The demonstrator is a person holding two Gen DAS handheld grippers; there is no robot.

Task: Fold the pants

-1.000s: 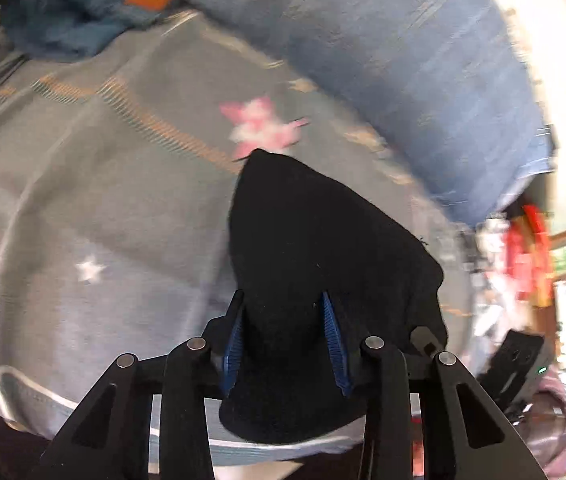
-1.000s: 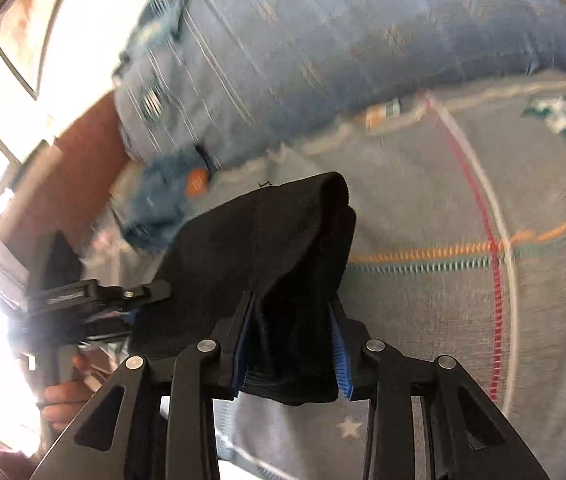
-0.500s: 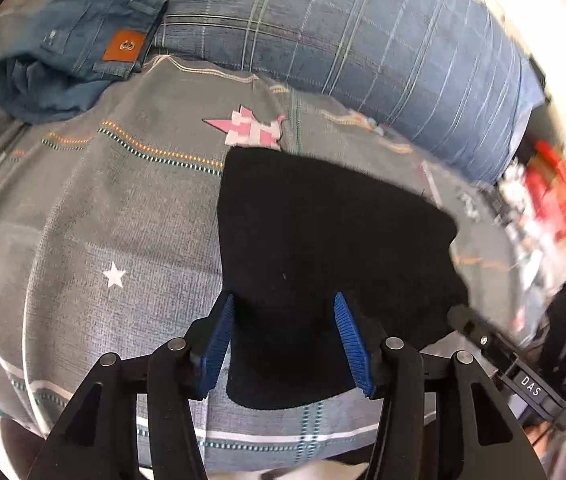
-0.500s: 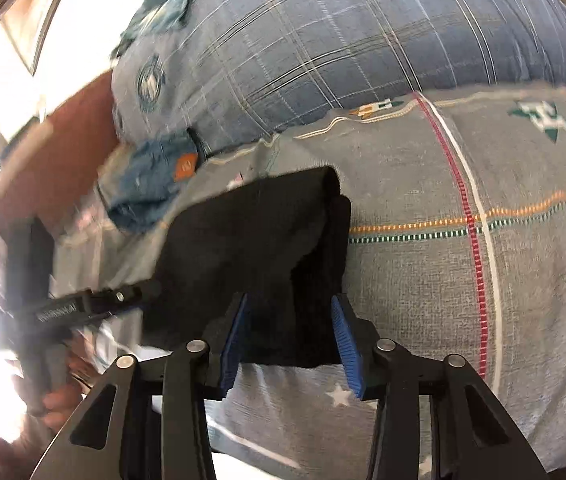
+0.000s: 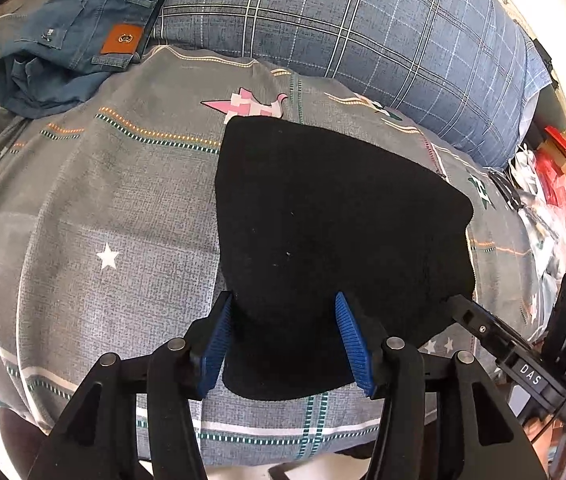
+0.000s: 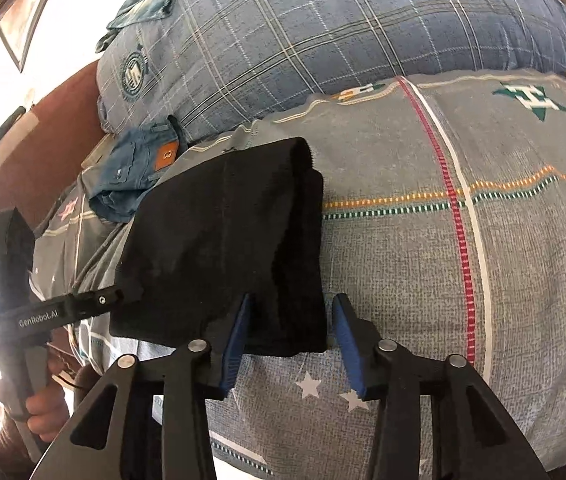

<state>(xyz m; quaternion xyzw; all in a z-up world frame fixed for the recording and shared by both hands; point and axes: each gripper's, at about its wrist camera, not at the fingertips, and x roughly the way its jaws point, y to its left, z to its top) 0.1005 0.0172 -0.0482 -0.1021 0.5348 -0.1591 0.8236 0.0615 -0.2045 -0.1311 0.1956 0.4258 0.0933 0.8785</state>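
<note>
The black pants (image 5: 335, 220), folded into a thick pad, lie flat on the grey patterned bedsheet (image 5: 103, 208). My left gripper (image 5: 285, 340) hovers open over their near edge, with the cloth lying loose between its blue pads. In the right wrist view the pants (image 6: 223, 240) show their stacked layers on the right side. My right gripper (image 6: 291, 340) straddles that near right corner. Its jaws are opening, and the right pad stands clear of the cloth. One of its fingers (image 5: 483, 328) reaches the pants' right edge in the left wrist view.
Folded blue jeans (image 5: 63, 52) with an orange patch lie at the bed's far left, against a big blue plaid pillow (image 5: 363, 40). Red and white clutter (image 5: 555, 184) sits beyond the bed's right side. A person's hand (image 6: 43, 412) holds the left tool.
Both grippers held bunched black cloth a second ago. Both have let go and their jaws have widened. The pants have spread out flat on the sheet.
</note>
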